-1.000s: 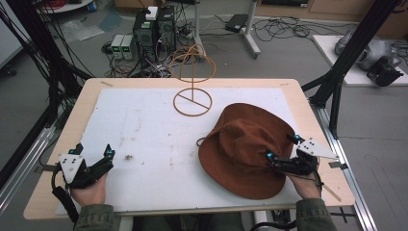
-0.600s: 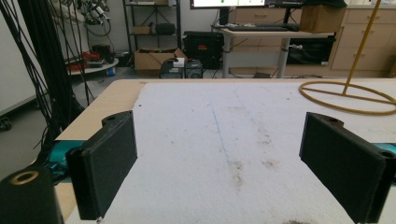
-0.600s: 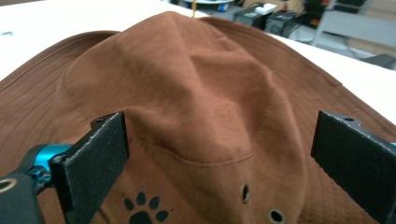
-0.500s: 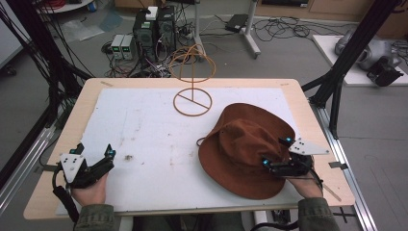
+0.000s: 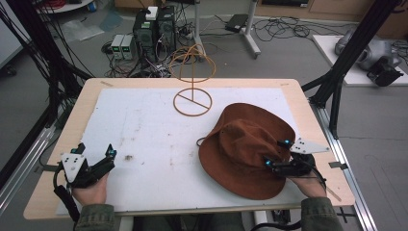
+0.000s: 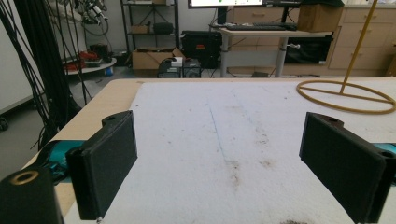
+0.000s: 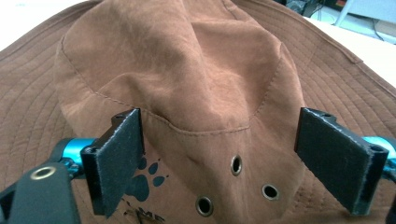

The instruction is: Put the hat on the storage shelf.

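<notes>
Hat [image 5: 248, 144] sits near table's right edge, crown up. Right claw [image 5: 275, 155] gapes wide over crown, nothing gripped. Pinch the crown's fold (not the brim), close gently. Left claw [image 5: 94, 152] idle, spread apart, near left corner.

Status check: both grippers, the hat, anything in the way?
Left gripper open, idle on the white mat. Right gripper open, jaws over the brown hat crown. Wire stand beyond the hat, apart from it.

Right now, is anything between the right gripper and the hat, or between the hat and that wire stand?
Nothing visible. The right gripper is open over the brown hat's crown. Bare white mat lies between hat and wire stand.
</notes>
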`<state>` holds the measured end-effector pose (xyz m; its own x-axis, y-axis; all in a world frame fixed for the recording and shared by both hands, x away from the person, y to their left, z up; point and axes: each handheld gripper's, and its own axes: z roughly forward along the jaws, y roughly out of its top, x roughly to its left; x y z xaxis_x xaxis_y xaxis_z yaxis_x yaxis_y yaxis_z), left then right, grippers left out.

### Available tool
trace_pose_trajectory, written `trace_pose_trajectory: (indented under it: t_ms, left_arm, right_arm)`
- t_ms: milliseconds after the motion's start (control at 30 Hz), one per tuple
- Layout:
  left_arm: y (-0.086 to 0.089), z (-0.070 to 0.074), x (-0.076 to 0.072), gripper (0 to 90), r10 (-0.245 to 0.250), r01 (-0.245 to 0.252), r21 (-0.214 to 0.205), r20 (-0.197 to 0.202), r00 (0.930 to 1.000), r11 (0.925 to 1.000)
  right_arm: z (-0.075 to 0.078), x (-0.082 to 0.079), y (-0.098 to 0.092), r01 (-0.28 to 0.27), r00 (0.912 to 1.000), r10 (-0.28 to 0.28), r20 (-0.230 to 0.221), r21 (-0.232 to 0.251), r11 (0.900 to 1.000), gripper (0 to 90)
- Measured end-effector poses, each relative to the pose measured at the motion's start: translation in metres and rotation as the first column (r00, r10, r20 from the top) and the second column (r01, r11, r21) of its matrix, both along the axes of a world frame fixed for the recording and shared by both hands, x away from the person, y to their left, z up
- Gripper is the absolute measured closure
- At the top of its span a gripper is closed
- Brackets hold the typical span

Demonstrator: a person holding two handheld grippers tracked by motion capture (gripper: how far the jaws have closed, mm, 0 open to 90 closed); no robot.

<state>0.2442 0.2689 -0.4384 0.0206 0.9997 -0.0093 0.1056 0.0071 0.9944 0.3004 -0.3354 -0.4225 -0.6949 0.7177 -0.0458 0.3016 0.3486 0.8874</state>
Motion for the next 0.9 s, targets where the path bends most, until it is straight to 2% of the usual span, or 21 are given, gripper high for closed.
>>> trace_pose_trajectory:
  t_ms: [233, 433, 567, 667, 800, 900]
  left_arm:
    - [0.0, -0.0002, 0.0002, 11.4, -0.003, 0.003, -0.006, 0.001, 1.0, 1.0]
    - [-0.0002, -0.0001, 0.0001, 11.4, -0.006, 0.006, -0.003, 0.0, 1.0, 1.0]
    - [-0.0004, 0.0, 0.0002, 11.4, -0.009, 0.009, -0.004, 0.003, 1.0, 1.0]
    - [-0.0002, 0.0001, 0.0, 11.4, -0.008, 0.008, -0.004, 0.002, 1.0, 1.0]
    - [-0.0003, 0.0002, -0.0002, 11.4, -0.009, 0.009, -0.004, 0.003, 1.0, 0.9999]
    - [-0.0001, 0.0, -0.0001, 11.4, -0.007, 0.007, -0.005, 0.003, 1.0, 1.0]
  right_arm:
    - [-0.0005, 0.0046, 0.0028, -0.004, 0.9998, 0.004, -0.022, -0.033, 0.9994, 16.6]
    - [-0.0027, 0.008, 0.0054, 0.001, 0.9985, -0.003, -0.054, -0.044, 0.999, 24.8]
    - [-0.0032, 0.0089, 0.0056, 0.004, 0.9964, -0.007, -0.085, -0.043, 0.9991, 40.4]
    - [-0.0029, 0.0092, 0.0065, -0.008, 0.9952, 0.005, -0.098, -0.033, 0.9994, 57.2]
    - [-0.0016, 0.0096, 0.0066, -0.006, 0.9929, 0.003, -0.119, -0.023, 0.9997, 85.1]
    - [-0.0009, 0.0093, 0.0067, -0.004, 0.9931, 0.001, -0.117, -0.03, 0.9996, 87.7]
